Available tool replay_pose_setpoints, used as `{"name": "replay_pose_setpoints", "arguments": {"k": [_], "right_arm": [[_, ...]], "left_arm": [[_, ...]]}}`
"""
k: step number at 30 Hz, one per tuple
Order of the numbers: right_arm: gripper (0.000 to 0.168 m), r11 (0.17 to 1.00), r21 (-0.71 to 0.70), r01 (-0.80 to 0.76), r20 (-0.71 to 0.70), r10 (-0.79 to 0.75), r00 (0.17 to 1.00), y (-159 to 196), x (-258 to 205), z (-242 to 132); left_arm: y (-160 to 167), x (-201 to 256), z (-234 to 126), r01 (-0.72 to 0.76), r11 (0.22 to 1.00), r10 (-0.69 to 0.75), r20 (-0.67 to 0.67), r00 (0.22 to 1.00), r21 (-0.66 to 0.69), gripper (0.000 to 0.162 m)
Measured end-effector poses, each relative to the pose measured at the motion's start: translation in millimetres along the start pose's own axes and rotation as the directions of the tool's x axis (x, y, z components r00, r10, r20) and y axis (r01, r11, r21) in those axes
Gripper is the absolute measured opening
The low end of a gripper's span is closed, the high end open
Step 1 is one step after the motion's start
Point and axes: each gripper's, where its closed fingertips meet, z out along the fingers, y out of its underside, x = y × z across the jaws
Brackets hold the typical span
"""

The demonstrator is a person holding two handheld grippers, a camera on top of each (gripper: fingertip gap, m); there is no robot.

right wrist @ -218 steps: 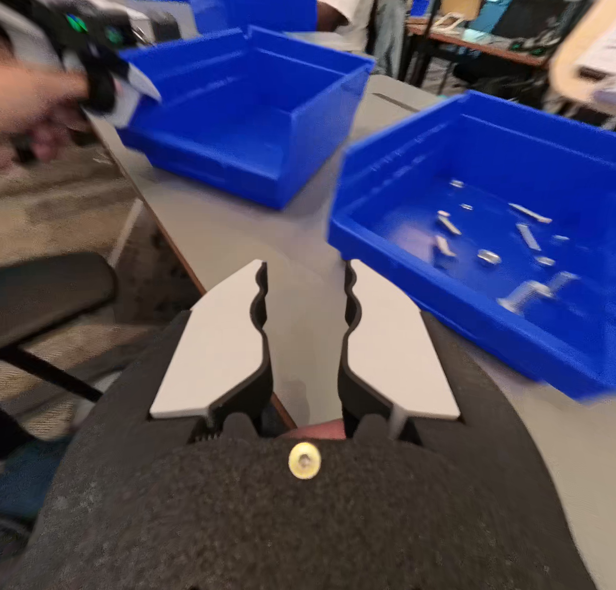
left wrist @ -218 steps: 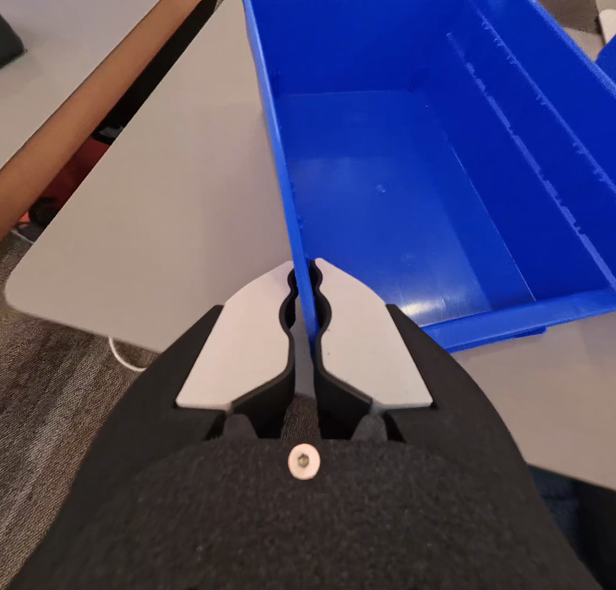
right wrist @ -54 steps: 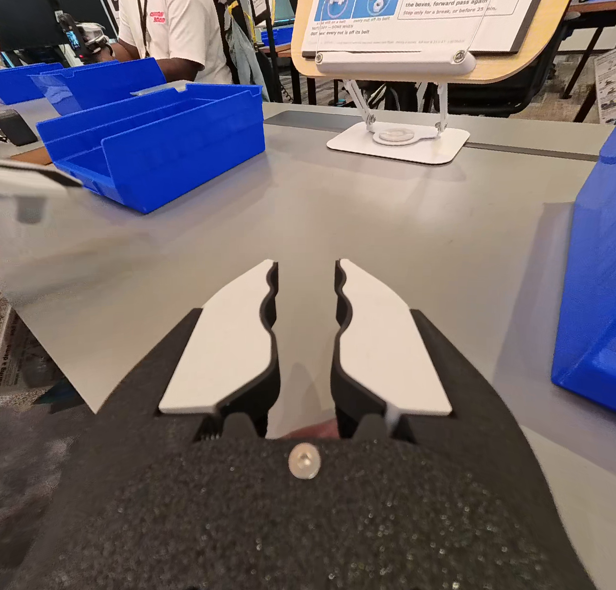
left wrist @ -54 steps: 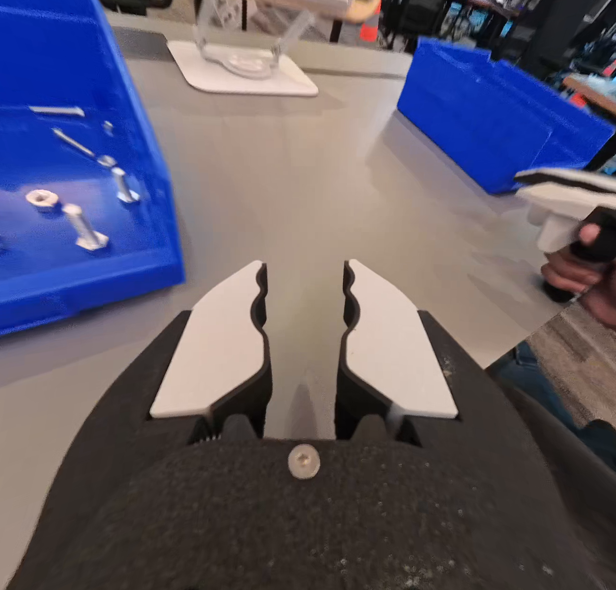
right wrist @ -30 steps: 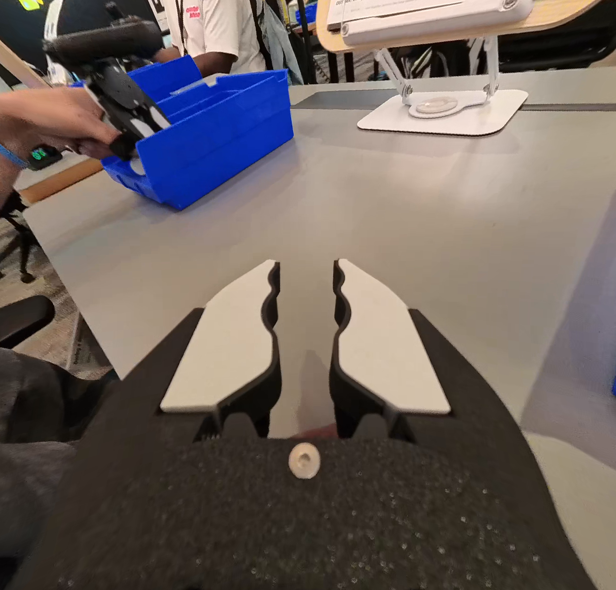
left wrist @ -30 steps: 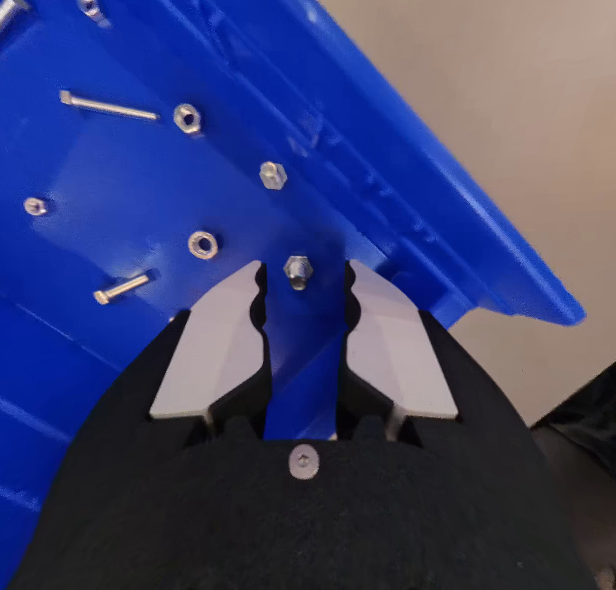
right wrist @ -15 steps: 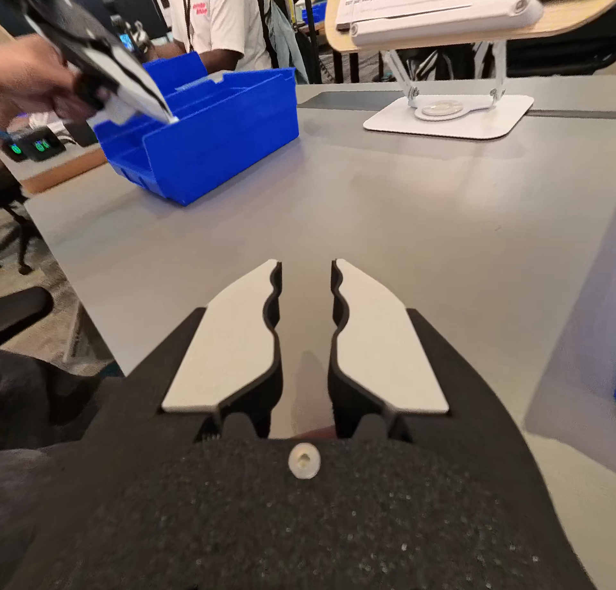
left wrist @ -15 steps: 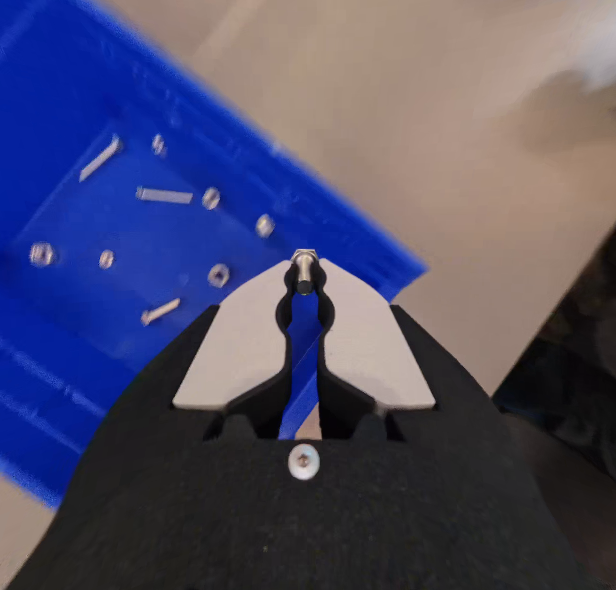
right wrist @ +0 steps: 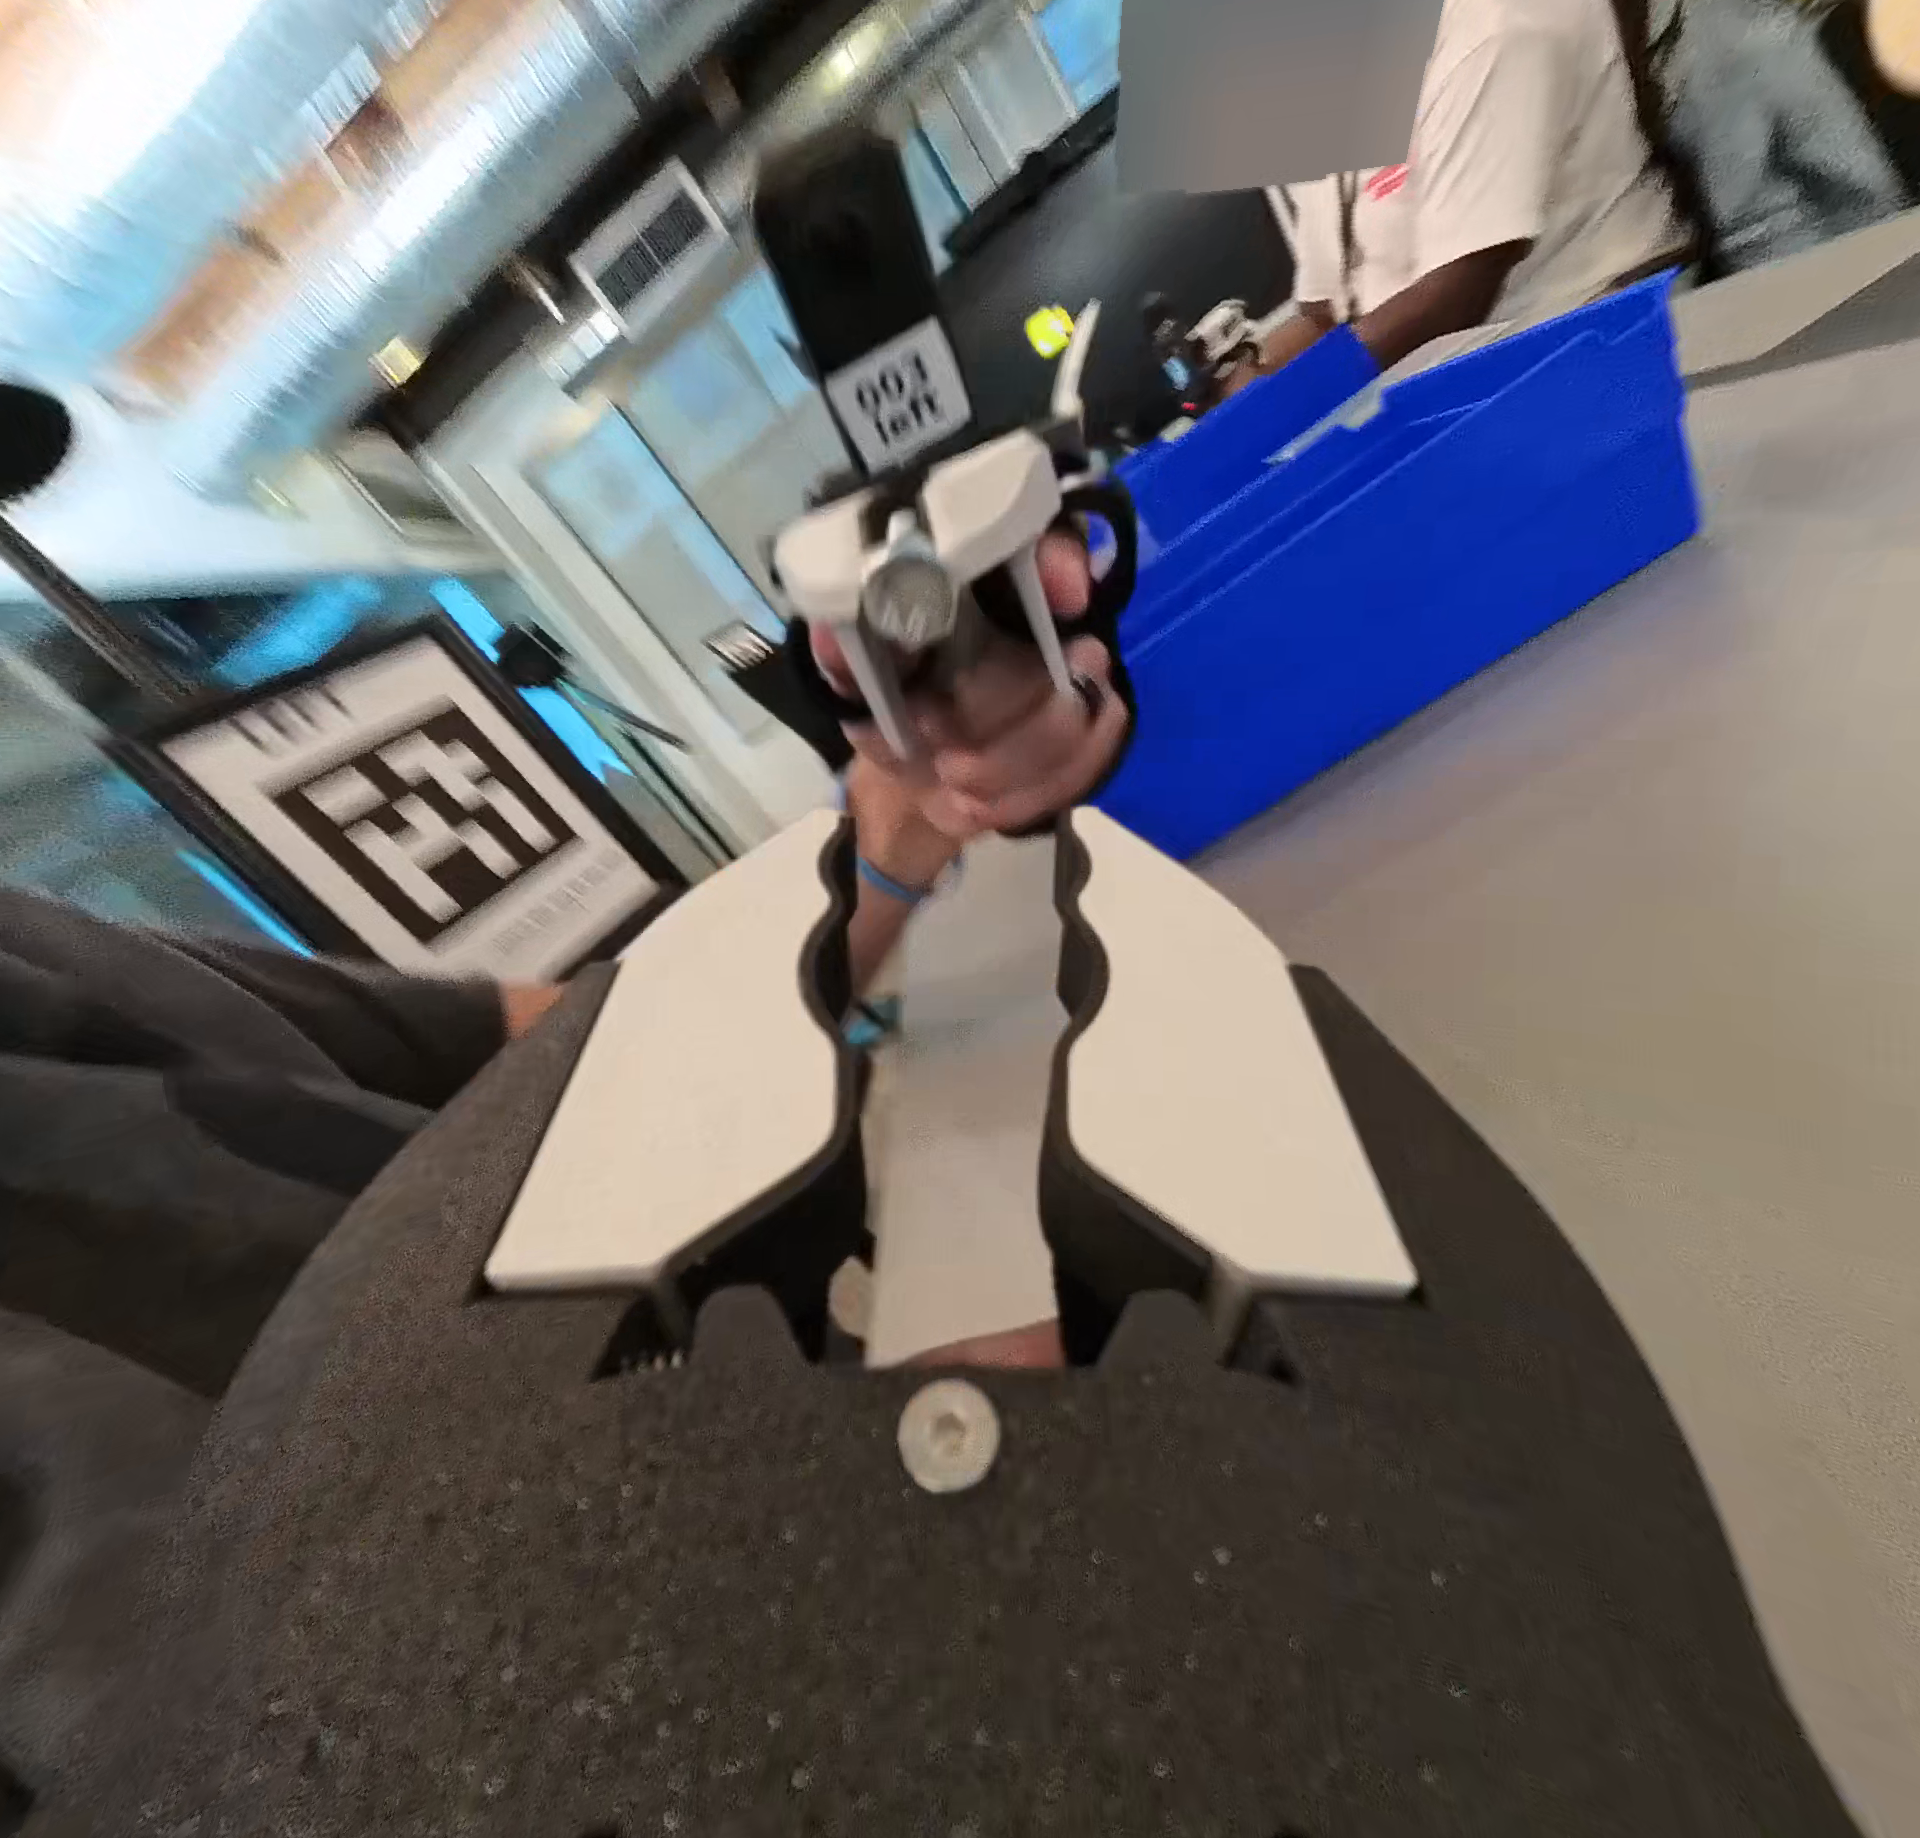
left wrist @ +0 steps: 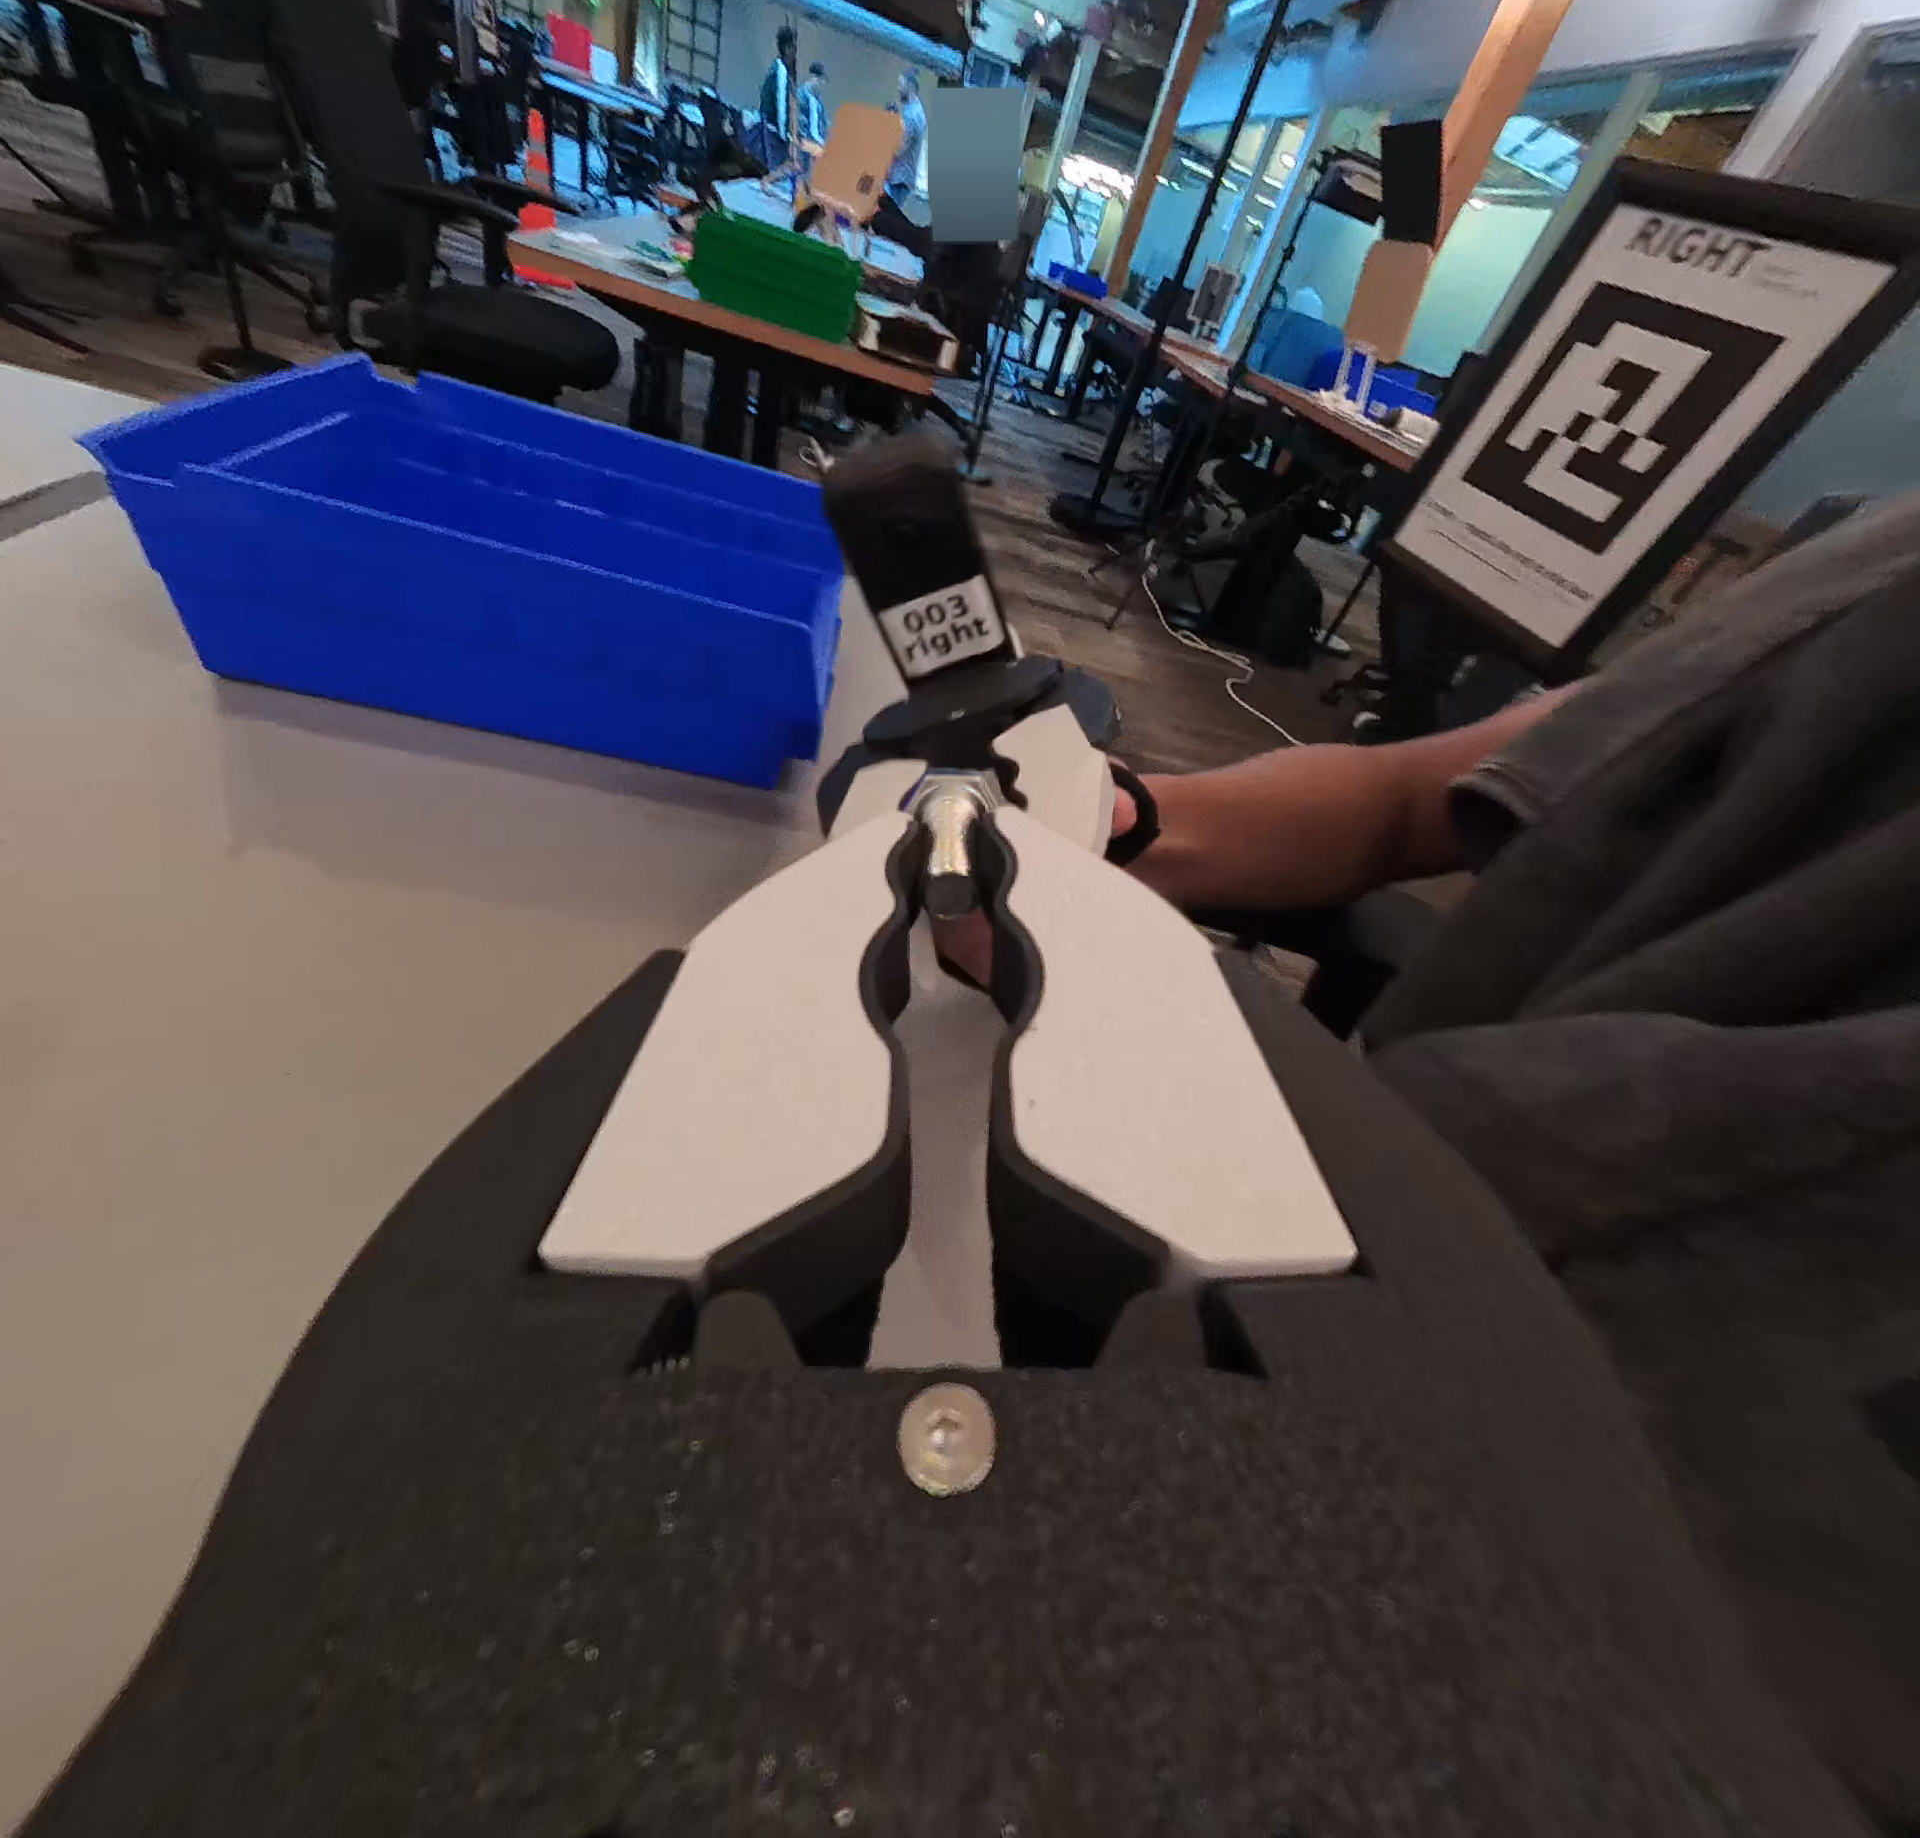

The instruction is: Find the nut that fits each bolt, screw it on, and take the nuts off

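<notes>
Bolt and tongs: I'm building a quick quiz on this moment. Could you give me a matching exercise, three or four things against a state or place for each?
Things:
1. bolt
2. left tongs
3. right tongs
4. blue bin

States or places:
A. open, gripping nothing
B. resting on the grey table
C. pinched by its shank, head pointing away from the left camera
D. shut on a metal part

Pairs: 1-C, 2-D, 3-A, 4-B
</notes>
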Motion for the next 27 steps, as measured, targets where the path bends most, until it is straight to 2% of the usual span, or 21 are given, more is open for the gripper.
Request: {"name": "replay_pose_setpoints", "arguments": {"k": [2, 4, 7, 13, 16, 23, 27], "right_arm": [[0.037, 0.988, 0.069, -0.14, 0.08, 0.135, 0.988, -14, 8, 0], [0.035, 0.97, 0.125, -0.211, 0.106, 0.199, 0.974, -24, 16, -4], [0.033, 0.978, 0.1, -0.184, 0.065, 0.178, 0.982, -22, 24, -7], [0.031, 0.968, 0.101, -0.23, 0.112, 0.219, 0.969, -22, 22, -7], [0.031, 0.972, 0.105, -0.21, 0.098, 0.2, 0.975, -20, 23, -8], [0.018, 0.976, 0.119, -0.181, 0.074, 0.173, 0.982, -18, 28, -9], [0.017, 0.989, 0.118, -0.09, 0.047, 0.085, 0.995, -16, 24, -10]], "left_arm": [[2, -9, 10, 0.0, 1.0, 0.0, 0.009, 1.0, 0.012, 0.009], [7, -16, 16, -0.011, 1.0, 0.011, 0.028, 1.0, -0.012, 0.009], [14, -21, 21, -0.022, 0.999, 0.024, 0.04, 0.999, -0.049, 0.01], [31, -29, 27, -0.041, 0.993, 0.05, 0.077, 0.996, -0.115, 0.01], [32, -30, 28, -0.022, 0.993, 0.031, 0.079, 0.996, -0.114, 0.009], [32, -28, 29, 0.013, 0.997, -0.009, 0.054, 0.999, -0.072, 0.009], [30, -24, 29, 0.036, 0.999, -0.036, 0.02, 0.999, -0.039, 0.009]]}}
